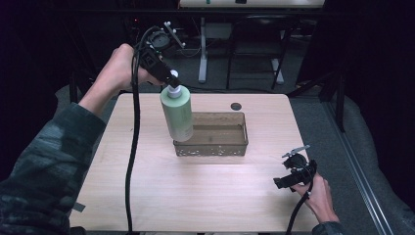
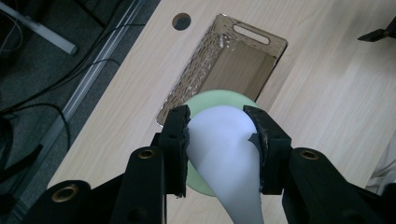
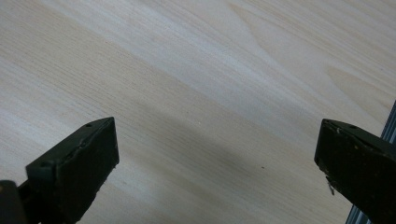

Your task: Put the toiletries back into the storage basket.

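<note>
One pale green plastic bottle hangs by its white pump top, which my left gripper clamps, above the clear perforated bin; it could slip. My right gripper idles, fingers apart, over the desk.

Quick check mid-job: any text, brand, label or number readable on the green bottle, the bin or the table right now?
None readable.
Pale green plastic bottle with white pump top, held in the left claw: its visible side is plain, no label or print.
Translucent brown perforated plastic bin: holes and a handle slot, no lettering.
Light wooden table: bare grain, one round dark hole, no markings.
</note>
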### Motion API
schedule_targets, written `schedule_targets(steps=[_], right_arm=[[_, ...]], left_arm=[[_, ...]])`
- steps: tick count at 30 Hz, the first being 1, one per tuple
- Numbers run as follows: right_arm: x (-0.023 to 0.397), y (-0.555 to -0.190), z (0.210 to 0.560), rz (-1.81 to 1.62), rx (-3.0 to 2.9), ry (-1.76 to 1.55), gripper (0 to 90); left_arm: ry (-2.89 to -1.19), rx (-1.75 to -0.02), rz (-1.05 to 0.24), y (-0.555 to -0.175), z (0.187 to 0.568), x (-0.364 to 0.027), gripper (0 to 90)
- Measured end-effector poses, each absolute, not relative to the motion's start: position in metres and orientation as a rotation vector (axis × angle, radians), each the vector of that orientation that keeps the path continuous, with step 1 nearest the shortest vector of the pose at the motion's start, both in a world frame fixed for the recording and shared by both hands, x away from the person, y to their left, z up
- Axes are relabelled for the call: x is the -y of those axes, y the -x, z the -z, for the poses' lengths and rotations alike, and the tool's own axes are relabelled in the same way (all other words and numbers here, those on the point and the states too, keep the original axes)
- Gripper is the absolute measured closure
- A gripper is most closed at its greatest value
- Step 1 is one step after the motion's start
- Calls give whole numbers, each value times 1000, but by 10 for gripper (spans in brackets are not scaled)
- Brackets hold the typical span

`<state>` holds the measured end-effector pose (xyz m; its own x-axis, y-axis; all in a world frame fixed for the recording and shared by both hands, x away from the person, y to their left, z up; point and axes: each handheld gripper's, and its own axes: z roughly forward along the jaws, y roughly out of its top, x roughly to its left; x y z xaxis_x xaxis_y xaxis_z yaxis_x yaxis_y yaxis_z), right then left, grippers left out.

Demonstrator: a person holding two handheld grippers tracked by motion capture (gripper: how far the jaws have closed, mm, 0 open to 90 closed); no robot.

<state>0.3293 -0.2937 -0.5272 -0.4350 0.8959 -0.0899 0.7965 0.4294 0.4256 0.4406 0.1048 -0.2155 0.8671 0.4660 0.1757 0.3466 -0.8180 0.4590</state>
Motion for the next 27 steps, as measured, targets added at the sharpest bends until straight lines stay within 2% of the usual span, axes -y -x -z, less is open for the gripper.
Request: schedule_targets(steps=[27], right_arm=[[293, -330, 528, -458, -2397, -1448, 0]], left_arm=[[-2579, -673, -396, -465, 231, -96, 626]])
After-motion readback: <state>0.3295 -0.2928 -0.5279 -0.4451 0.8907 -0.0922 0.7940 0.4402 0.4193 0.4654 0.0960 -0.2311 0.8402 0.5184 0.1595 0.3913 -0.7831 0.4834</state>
